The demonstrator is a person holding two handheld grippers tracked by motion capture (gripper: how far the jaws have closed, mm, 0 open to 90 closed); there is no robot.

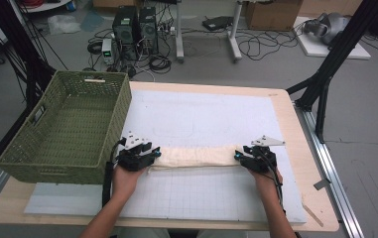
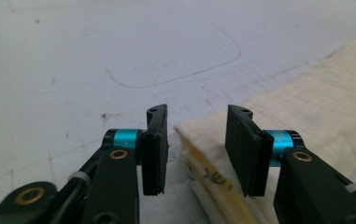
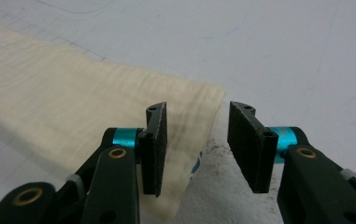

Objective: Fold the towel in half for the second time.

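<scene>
A cream-coloured cloth folded into a long narrow strip (image 1: 195,156) is seen lying across the lower middle of the high view, on the white gridded mat (image 1: 211,119) that covers the wooden table (image 1: 309,163). One gripper is placed at each short end of the strip: the left gripper (image 1: 153,154) at its left end, the right gripper (image 1: 239,154) at its right end.

Step judged to be in hand: cloth folding, at a point between grips, both ends being addressed but neither pinched.

In the left gripper view the left gripper (image 2: 196,140) is seen with jaws apart; the layered corner of the folded cloth (image 2: 306,107) pokes into the gap, nearer the right jaw, and no pad is pressed on it. In the right gripper view the right gripper (image 3: 196,140) is likewise seen with jaws apart; the cloth end (image 3: 73,93) lies under and beside the left jaw, while mostly bare mat is seen in the gap. No clamping is seen.

Next move judged to call for: both grippers lowered and slid further over the cloth ends, all layers taken between the pads, then closed together so the strip is lifted evenly.

A green woven basket (image 1: 67,124) stands at the left of the high view, beside the left gripper, well placed to receive the cloth.
</scene>
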